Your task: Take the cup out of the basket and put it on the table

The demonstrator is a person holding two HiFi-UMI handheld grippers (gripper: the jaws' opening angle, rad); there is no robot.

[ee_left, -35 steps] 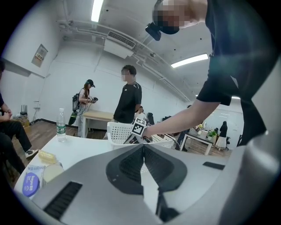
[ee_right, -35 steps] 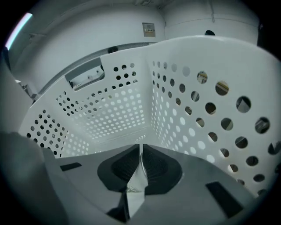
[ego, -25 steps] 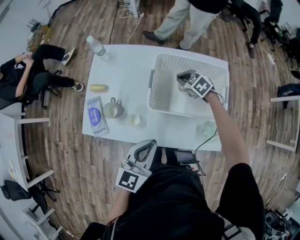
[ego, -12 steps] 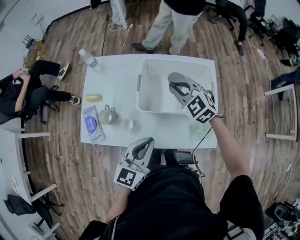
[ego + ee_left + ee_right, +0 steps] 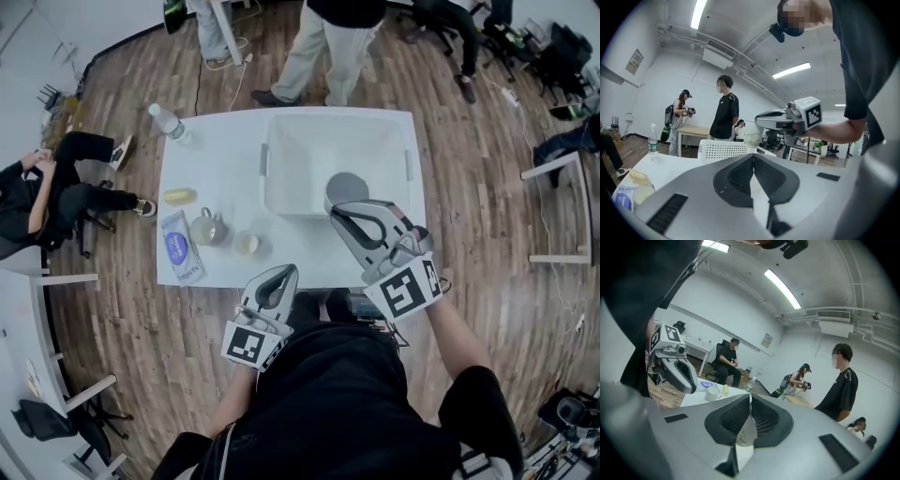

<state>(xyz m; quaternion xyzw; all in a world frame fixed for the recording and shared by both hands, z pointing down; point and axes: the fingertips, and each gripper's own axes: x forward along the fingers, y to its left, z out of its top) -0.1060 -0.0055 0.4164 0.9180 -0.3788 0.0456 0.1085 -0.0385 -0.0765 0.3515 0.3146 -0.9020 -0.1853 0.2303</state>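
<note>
A pale speckled cup hangs in the air with my right gripper shut on its rim. In the head view the cup shows as a grey disc over the near edge of the white basket. Its glassy wall sits pinched between my right gripper's jaws. My left gripper is shut and holds nothing, close to my body at the table's near edge. In the left gripper view its closed tips point toward the basket and the raised right gripper.
On the left part of the white table lie a water bottle, a yellow item, a blue packet, a small teapot and a little bowl. A person stands beyond the table; another sits at left.
My right gripper has risen out of the basket with the cup and come back toward me. The left gripper has barely shifted.
</note>
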